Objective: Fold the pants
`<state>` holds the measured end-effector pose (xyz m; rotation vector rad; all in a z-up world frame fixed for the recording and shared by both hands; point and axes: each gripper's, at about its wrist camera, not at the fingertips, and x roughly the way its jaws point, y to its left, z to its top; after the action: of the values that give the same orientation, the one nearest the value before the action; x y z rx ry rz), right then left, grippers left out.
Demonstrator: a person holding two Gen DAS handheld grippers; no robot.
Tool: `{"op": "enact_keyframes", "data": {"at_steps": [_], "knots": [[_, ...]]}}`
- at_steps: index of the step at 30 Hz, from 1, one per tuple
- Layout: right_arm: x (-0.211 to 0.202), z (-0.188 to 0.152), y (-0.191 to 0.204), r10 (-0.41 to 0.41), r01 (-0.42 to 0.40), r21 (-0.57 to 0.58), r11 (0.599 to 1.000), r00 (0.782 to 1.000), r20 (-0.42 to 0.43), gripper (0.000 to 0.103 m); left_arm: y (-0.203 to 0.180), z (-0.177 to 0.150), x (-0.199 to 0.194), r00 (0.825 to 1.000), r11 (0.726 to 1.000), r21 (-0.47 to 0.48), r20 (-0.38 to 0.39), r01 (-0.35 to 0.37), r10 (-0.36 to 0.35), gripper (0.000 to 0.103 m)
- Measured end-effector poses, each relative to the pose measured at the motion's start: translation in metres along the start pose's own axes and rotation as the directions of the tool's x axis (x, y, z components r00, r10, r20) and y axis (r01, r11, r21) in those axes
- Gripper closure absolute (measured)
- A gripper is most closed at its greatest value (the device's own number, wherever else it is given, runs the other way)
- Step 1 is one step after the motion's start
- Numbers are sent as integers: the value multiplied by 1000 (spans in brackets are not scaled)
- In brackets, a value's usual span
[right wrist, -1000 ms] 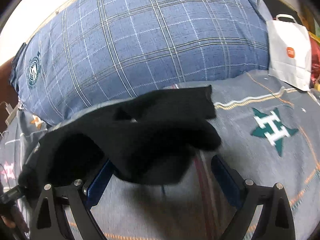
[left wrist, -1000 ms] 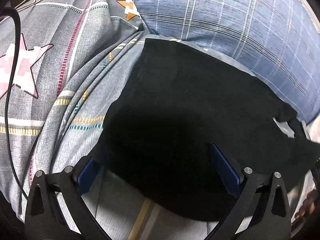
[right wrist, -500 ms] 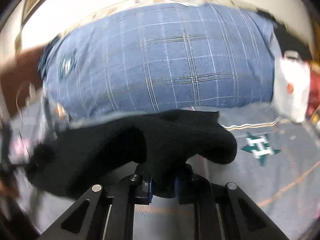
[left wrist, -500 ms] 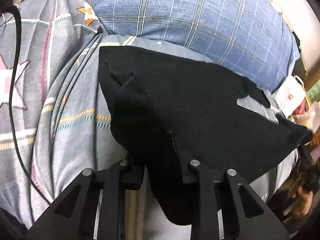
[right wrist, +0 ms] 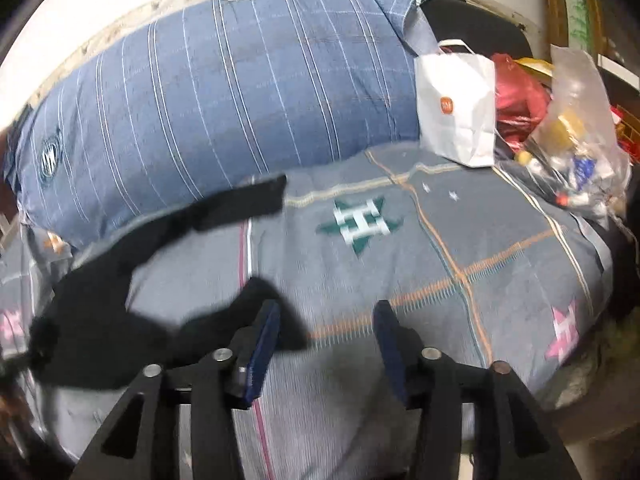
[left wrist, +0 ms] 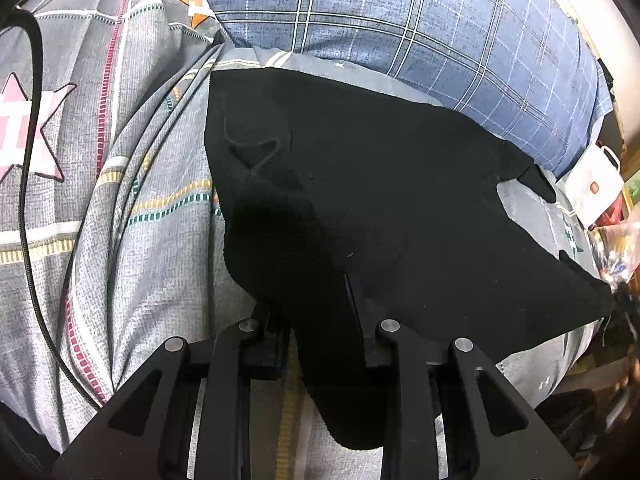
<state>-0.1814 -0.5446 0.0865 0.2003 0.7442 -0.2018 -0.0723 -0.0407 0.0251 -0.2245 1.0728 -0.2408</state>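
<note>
Bed [right wrist: 460, 240] with grey patterned cover, blue plaid pillow [left wrist: 400, 20] upper frame. Black pants [left wrist: 380, 200] lie mid-frame; left gripper [left wrist: 316, 312] jaws pinch their near edge, anchoring it. Right gripper [right wrist: 326, 340] jaws opening, nothing between.

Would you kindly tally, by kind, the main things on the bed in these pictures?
Black pants: 1
Blue plaid pillow: 1
White paper bag: 1
Clear plastic bag: 1
Red bag: 1
Total: 5
</note>
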Motion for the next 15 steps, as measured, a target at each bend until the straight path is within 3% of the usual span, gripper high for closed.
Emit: {"op": "enact_keyframes", "data": {"at_steps": [3,6,9,11,12,13,15], "knots": [[47,19,7,64,-69,-62,996,995,-76,50,0,0,0,1000,1000,-8,-6,-6,6,80],[96,26,24,178,-205,-115,972,961,-212,50,0,1,2,1000,1000,-11,-12,-9,9,80],[122,8,42,127,-203,-204,958,934,-334,52,0,1,2,1000,1000,-4,-10,-11,11,80],[116,-2,41,118,-195,-218,956,939,-322,84,0,0,2,1000,1000,-3,-7,-7,7,80],[108,-4,38,149,-223,-210,952,936,-319,92,1,1,2,1000,1000,-2,-7,-5,5,80],[100,-5,36,155,-225,-207,952,939,-306,92,2,1,2,1000,1000,-4,-6,-2,2,80],[72,1,30,124,-177,-232,956,967,-223,92,2,2,-1,1000,1000,-18,-5,7,-7,80]]}}
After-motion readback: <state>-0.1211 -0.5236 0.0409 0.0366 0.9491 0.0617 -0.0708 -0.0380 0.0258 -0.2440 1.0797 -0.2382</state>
